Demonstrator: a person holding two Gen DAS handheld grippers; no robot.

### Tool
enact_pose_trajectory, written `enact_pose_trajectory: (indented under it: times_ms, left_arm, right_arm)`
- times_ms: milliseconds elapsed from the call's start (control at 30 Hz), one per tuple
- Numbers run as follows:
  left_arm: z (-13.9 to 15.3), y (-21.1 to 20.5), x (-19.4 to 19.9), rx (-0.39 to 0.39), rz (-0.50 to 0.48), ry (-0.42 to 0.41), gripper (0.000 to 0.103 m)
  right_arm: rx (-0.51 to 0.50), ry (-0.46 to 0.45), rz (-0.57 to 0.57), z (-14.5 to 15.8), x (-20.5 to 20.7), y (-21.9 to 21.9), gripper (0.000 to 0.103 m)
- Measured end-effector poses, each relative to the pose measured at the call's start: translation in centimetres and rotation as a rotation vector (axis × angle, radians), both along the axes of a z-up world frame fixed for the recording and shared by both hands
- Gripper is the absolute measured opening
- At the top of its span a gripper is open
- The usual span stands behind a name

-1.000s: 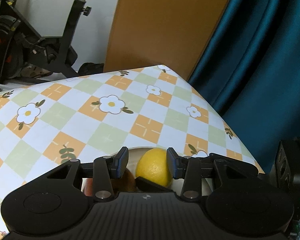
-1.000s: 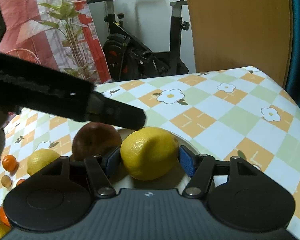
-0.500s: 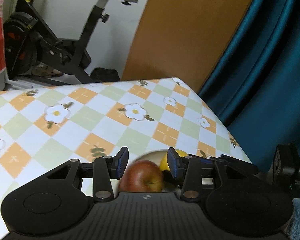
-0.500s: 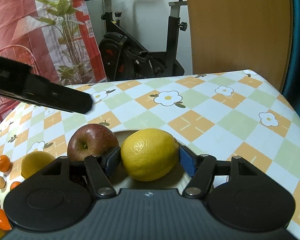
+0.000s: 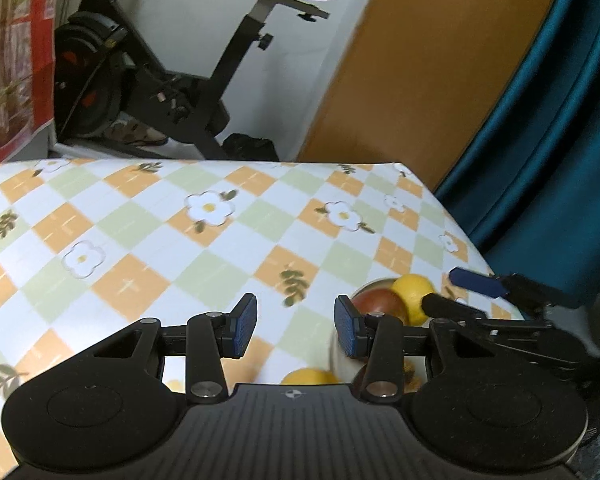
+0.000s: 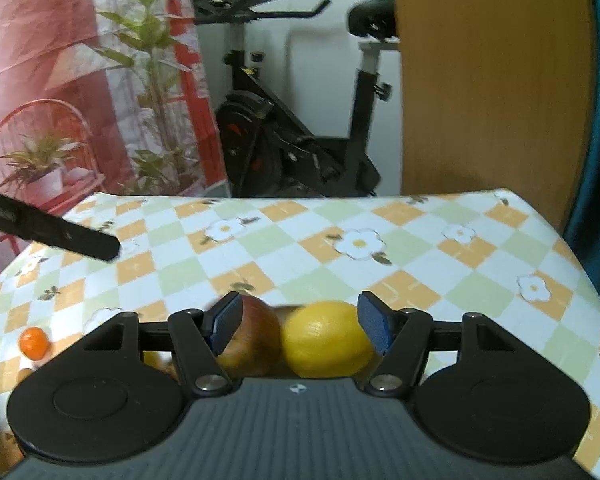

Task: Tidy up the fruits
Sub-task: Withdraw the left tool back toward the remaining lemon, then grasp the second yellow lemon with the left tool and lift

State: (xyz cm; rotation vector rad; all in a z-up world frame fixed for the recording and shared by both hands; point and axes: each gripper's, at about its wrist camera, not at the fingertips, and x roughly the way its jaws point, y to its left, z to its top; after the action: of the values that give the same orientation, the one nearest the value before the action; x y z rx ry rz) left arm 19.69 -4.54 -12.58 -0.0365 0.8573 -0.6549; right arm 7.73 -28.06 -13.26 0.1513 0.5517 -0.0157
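Though spread wide with nothing gripped, right gripper (image 6: pixel 298 322) sat nearest lemon (image 6: pixel 326 344), dead ahead between pads, apple (image 6: pixel 250 340) touching leftward; left gripper (image 5: pixel 296 330) likewise spread, empty, fruit off to right.

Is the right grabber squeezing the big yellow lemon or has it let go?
Let go. The right gripper is open: its blue pads stand wide, with the lemon and apple both between them.

Surface (image 6: pixel 420 248): checked orange/green/white floral cloth. Directly on it: pale bowl (image 5: pixel 342 364) near the right edge, small orange (image 6: pixel 34 343) far left, a lemon (image 5: pixel 310 377) just beside the bowl, partly hidden.
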Motion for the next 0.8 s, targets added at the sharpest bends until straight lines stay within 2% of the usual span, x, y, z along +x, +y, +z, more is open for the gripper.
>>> enact_pose_trajectory:
  times_ms: [200,300,400,633,800]
  left_arm:
    - [-0.3,2.1,0.4,-0.016,0.017,0.014,0.045]
    - [-0.6,2.8,0.4,-0.022,0.020,0.016,0.045]
    - [-1.2,3.2,0.2,-0.028,0.021,0.025,0.045]
    - [-2.3,4.4,0.1,-0.069,0.024,0.056,0.045]
    - [-2.9,4.2,-0.1,-0.102,0.004,0.086,0.050]
  right_arm:
    - [-0.045,0.011,0.161,1.4,0.0,4.2,0.067]
    - [-0.096,0.080,0.269,1.0,0.5,7.2,0.059]
    - [-0.121,0.147,0.340,0.1,0.8,9.7,0.056]
    - [-0.101,0.239,0.357,-1.6,2.2,11.4,0.051]
    - [-0.127,0.215,0.369,-1.0,2.8,12.4,0.051]
